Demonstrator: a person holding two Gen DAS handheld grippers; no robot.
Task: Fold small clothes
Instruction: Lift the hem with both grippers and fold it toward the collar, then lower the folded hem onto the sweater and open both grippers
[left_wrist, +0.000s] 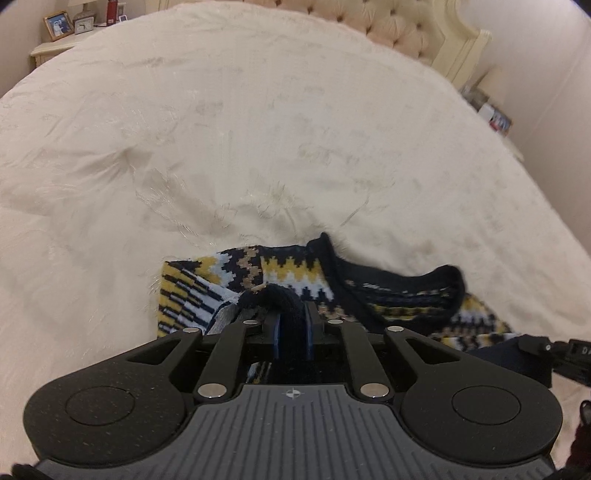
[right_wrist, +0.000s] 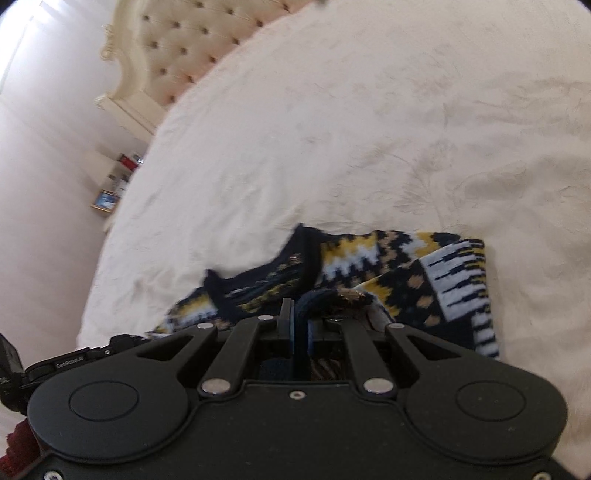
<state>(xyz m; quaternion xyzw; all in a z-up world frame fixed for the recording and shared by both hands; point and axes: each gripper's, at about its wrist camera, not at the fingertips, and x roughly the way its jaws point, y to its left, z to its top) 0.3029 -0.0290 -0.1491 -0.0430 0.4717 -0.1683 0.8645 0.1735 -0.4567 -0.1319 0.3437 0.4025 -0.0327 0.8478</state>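
Side by side, two claws pinch a knit sweater (left_wrist: 295, 273) over a bed (left_wrist: 221, 147).

Left claw (left_wrist: 293, 314) is clamped on a thick navy ribbed edge; right claw (right_wrist: 300, 314) likewise nips a dark rolled hem. Between them the small garment sags onto the cream, embossed bedspread, its zigzag bands of yellow, white, tan and navy rumpled and partly doubled over. A tufted, buttoned headboard (left_wrist: 399, 26) with a carved pale frame rises behind.
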